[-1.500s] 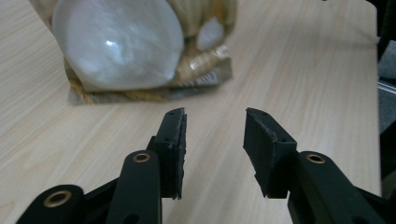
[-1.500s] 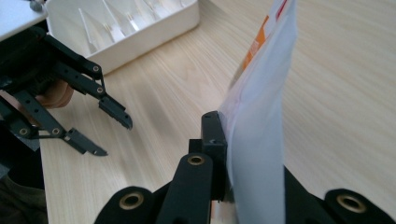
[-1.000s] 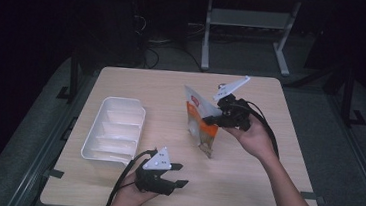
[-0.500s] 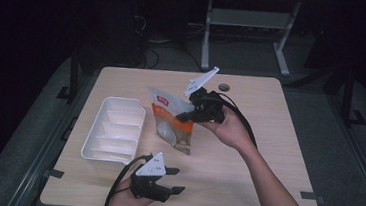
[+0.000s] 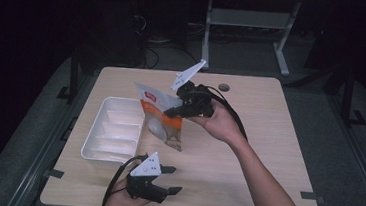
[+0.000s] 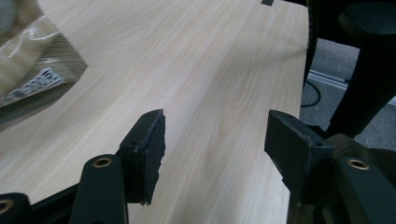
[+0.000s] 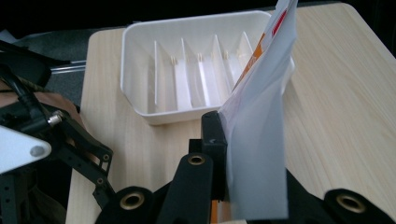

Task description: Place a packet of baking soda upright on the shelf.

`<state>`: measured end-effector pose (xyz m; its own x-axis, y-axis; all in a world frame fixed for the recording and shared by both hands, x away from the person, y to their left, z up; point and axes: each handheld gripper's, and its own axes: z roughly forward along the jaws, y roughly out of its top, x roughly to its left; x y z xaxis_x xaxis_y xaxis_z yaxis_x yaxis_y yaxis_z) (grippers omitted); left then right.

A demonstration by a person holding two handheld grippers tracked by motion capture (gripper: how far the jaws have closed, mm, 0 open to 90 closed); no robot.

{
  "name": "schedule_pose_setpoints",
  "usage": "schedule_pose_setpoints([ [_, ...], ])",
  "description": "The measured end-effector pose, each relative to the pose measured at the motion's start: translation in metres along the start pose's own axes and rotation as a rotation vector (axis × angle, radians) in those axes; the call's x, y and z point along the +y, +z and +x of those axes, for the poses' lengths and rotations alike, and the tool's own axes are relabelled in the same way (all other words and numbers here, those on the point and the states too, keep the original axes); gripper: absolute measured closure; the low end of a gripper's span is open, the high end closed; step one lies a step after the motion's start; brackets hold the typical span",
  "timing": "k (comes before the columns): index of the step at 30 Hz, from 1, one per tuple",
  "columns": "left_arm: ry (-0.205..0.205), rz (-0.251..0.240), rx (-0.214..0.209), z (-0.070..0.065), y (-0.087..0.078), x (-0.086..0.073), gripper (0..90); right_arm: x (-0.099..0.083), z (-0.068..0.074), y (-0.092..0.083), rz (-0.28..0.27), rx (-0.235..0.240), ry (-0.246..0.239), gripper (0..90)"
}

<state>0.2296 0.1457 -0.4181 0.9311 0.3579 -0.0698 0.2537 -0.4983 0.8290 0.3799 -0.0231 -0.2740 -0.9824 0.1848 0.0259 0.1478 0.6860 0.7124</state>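
While the white divided tray [image 5: 113, 134] sits empty at left on the table [image 5: 268, 140], left gripper [image 5: 167, 179] rests near edge, jaws spread, gripping nothing. Right gripper [image 5: 172, 112] clamps the snack pouch [image 5: 162, 121], lifted just right of tray.

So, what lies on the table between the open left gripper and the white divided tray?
Nothing: in the high view, bare wood separates the left gripper from the white divided tray.
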Motion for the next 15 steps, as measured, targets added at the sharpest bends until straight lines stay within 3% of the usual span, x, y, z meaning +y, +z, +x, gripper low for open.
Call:
schedule_pose_setpoints([
  [15,0.025,-0.017,-0.032,-0.007,0.002,-0.001,34.5,0.057,0.024,0.023,-0.038,0.075,-0.13,89.8],
])
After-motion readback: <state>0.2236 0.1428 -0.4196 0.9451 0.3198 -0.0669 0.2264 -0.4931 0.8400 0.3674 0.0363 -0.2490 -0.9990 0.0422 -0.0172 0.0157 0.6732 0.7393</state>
